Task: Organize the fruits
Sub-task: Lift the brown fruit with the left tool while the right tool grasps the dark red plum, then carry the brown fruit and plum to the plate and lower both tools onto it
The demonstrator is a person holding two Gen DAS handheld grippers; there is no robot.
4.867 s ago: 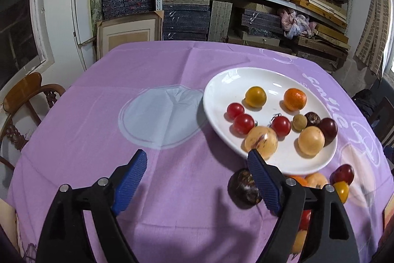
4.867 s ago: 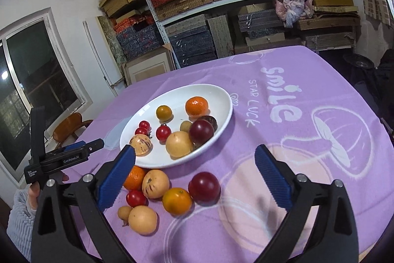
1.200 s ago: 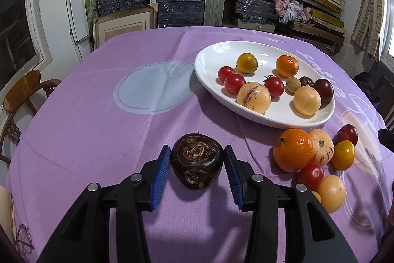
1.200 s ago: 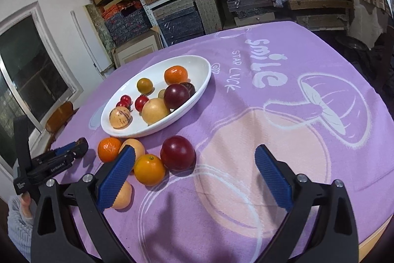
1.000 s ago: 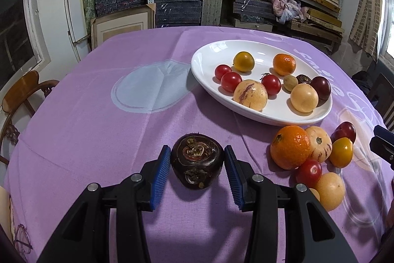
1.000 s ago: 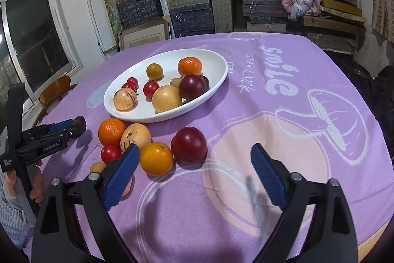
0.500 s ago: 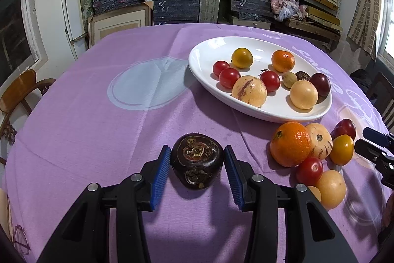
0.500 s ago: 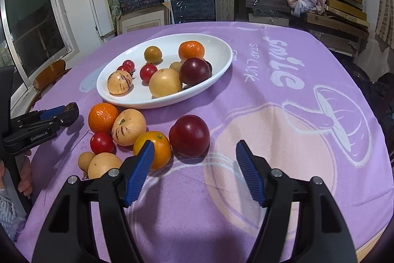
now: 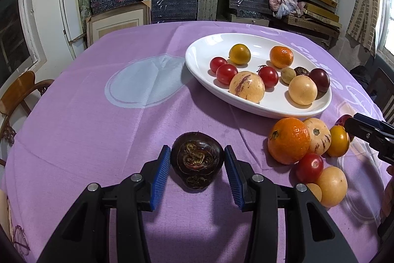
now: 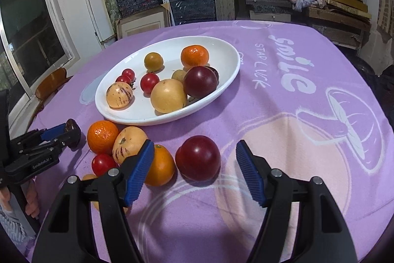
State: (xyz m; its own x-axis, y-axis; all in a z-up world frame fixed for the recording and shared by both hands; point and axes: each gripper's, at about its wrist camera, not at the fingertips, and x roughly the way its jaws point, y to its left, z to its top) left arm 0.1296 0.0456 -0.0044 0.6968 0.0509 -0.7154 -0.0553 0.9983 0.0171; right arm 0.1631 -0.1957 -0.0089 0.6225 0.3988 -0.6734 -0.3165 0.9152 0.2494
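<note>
Purple-clothed desk point(image 9: 98, 115). Your left gripper point(image 9: 197, 171) jaws clamp dark brown fruit point(image 9: 197, 159), bottom centre, presumably bound for white plate point(image 9: 197, 58). Your right gripper point(image 10: 194, 174) jaws wide, unclosed, straddling dark red plum point(image 10: 198, 157), lower centre, likely next pick.

Left claw point(image 9: 197, 168): blue pads pressed on a dark fruit point(image 9: 197, 160), angled downward. Right claw point(image 10: 194, 170): jaws apart, straddling a red plum point(image 10: 197, 157) at 12 o'clock, untouched.
</note>
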